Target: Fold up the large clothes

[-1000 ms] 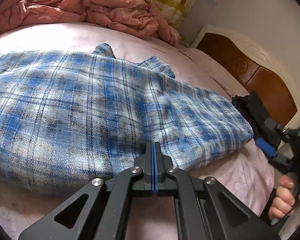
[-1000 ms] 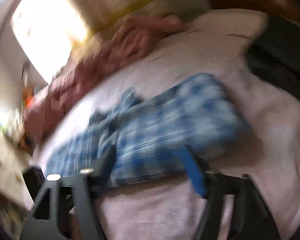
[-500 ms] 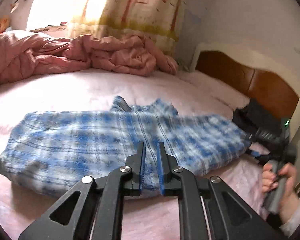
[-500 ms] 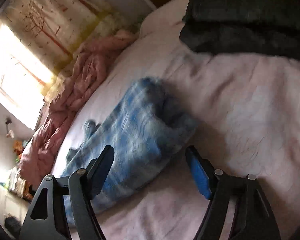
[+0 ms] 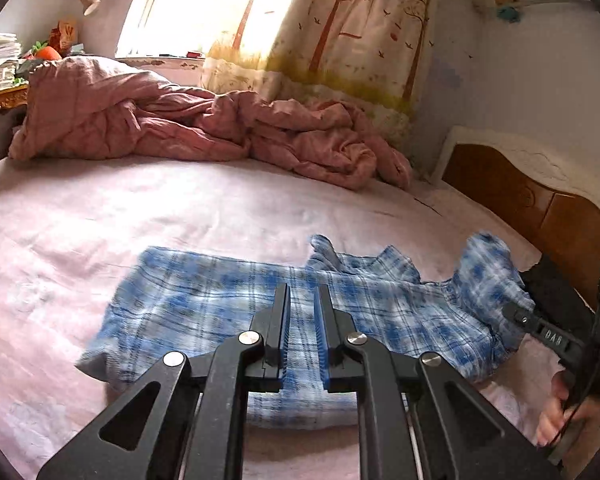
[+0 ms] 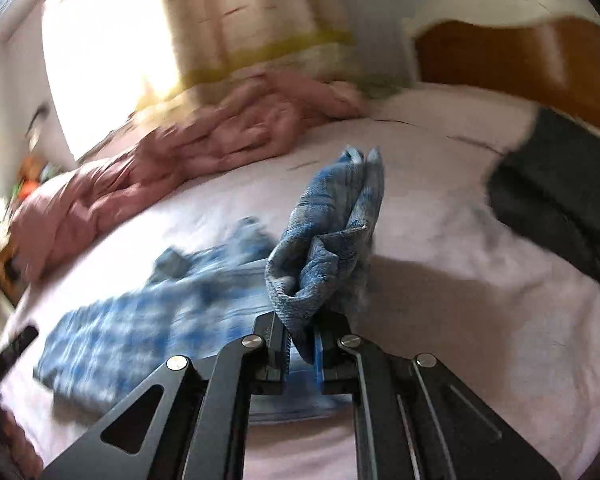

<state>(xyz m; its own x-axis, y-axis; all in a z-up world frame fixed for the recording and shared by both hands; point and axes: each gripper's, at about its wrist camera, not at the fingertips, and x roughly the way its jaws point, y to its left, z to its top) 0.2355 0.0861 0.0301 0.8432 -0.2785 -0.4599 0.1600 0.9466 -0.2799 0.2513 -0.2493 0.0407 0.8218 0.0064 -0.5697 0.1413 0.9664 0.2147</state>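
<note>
Blurring plaid shirt (image 6: 140, 332), corner pinched in right claw (image 6: 302, 344)

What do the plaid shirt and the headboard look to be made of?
Plaid shirt: soft woven cloth, likely brushed cotton flannel; matte, fuzzy, bunching where the right gripper pinches it. Headboard: brown panels with slight sheen, wood or veneer, in a pale carved frame.
</note>
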